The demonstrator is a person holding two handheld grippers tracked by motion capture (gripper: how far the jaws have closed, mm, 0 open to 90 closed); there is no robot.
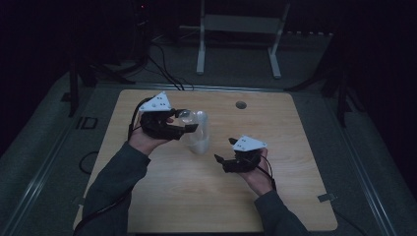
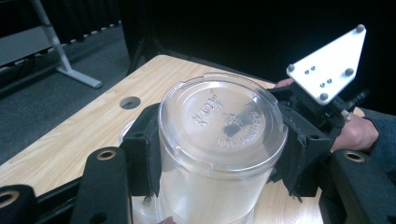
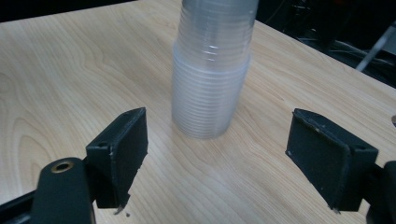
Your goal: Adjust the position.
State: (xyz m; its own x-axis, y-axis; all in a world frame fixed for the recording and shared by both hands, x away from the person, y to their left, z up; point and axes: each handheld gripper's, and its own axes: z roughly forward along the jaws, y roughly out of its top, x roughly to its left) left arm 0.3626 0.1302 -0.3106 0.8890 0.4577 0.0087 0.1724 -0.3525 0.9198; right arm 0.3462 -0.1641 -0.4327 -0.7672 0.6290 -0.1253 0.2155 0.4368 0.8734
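A stack of clear plastic cups [image 1: 199, 133] stands upside down on the wooden table [image 1: 196, 196]. My left gripper [image 1: 186, 121] reaches in from the left and is shut on the top cup [image 2: 222, 140], with its black pads pressed against both sides just below the upturned base. In the right gripper view the lower part of the stack [image 3: 210, 79] stands a short way ahead of the jaws. My right gripper [image 1: 225, 150] sits low to the right of the stack, open, with nothing between its pads [image 3: 123, 149]. Its white plate [image 2: 327, 65] appears beyond the cup in the left gripper view.
A round hole [image 1: 240, 104] pierces the table near its far edge. A white metal stand [image 1: 236, 29] is on the dark floor beyond the table, with cables [image 1: 162, 69] trailing to its left.
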